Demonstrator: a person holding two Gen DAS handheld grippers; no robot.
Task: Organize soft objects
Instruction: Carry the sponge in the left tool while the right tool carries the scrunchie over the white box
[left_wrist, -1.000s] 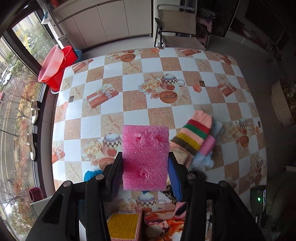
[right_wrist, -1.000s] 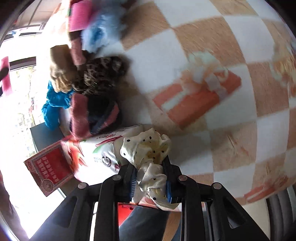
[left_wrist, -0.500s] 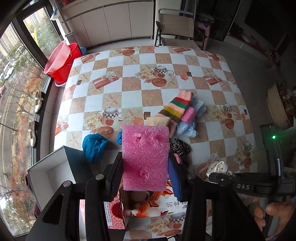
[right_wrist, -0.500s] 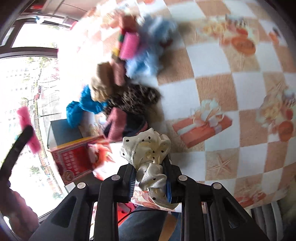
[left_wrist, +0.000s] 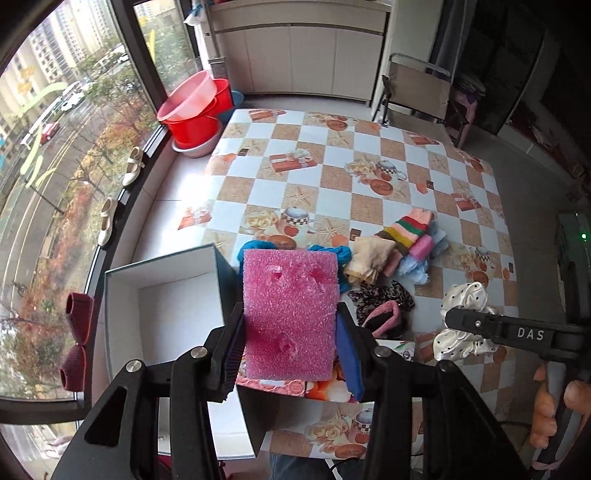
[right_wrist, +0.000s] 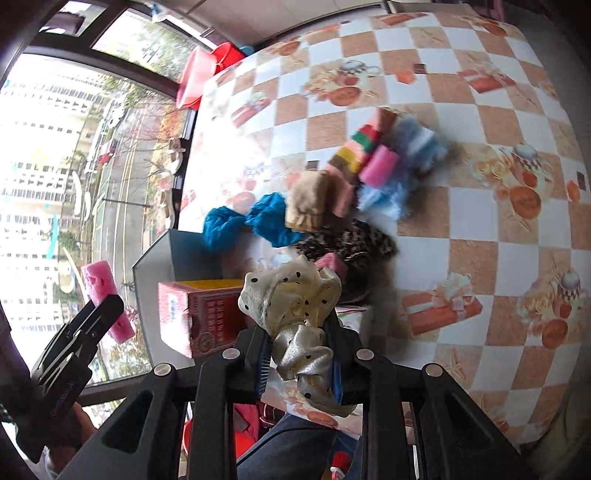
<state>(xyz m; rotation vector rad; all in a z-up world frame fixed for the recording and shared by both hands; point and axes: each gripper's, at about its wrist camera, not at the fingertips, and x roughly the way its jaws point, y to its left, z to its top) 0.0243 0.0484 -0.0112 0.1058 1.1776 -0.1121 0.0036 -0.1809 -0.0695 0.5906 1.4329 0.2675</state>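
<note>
1. Holding both loads over the table (left_wrist: 369, 206): my left gripper (left_wrist: 291, 332) is part-closed, its pads pressed on the sides of the pink sponge (left_wrist: 290, 314); my right gripper (right_wrist: 299, 354) is closed narrower, pinching the dotted scrunchie (right_wrist: 295, 306).
2. Using the white box (left_wrist: 162, 295) as landmark: it sits open at the table's window-side edge, the sponge hangs just beside it, and the scrunchie is farther off, past the red carton (right_wrist: 199, 314).
3. Squashing is my first worry. The sponge is soft foam, gripped low, so it could bow or twist out.
4. Snagging comes next. The scrunchie's loose folds droop past my pads, so I judge they may catch on the carton or cling on release.
5. Missing the box is possible, because the sponge hides part of its near wall from me.
6. Brushing the pile (left_wrist: 391, 258) of socks and cloths beyond the box could scatter it.
7. Colliding is a risk, since both grippers work close together.
</note>
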